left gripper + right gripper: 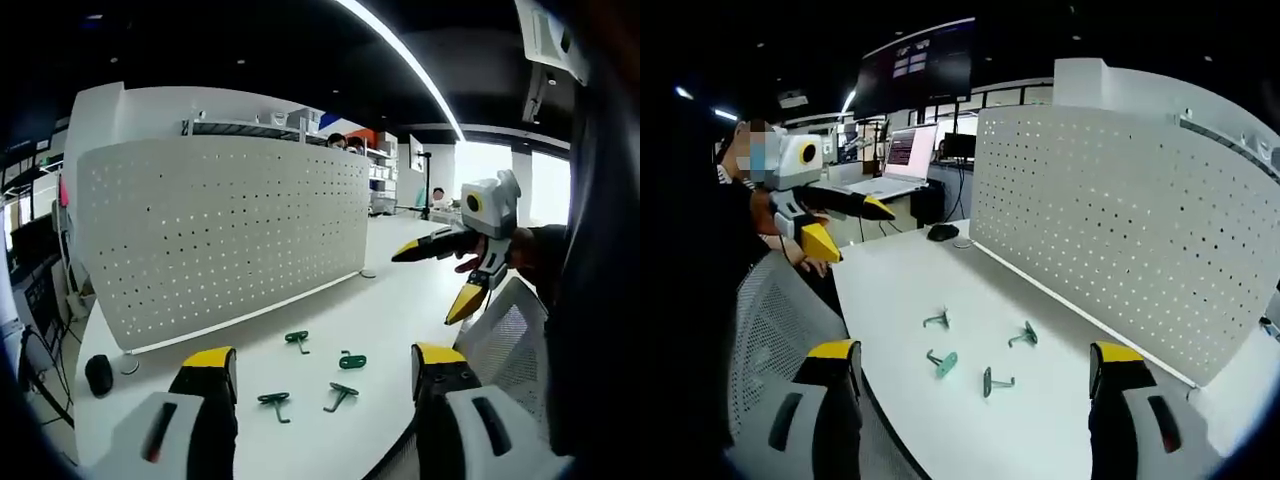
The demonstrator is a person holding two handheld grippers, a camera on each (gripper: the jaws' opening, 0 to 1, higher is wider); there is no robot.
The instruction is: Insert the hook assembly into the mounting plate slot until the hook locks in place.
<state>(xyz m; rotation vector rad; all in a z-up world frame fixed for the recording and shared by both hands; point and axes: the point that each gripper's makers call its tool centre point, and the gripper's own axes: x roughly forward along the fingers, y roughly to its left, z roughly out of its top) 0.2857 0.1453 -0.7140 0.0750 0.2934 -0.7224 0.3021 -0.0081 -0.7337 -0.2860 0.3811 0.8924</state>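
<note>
Between the wide-apart yellow-tipped jaws of the left hand-held gripper, released and holding nothing, four green hooks lie loose on the white desk: a far hook, a right hook, a near left hook and a near right hook. Beyond them stands the white perforated mounting plate, upright along the desk's far side. At right, the right hand-held gripper hangs above the desk, jaws spread and empty. A black mouse sits at the left.
</note>
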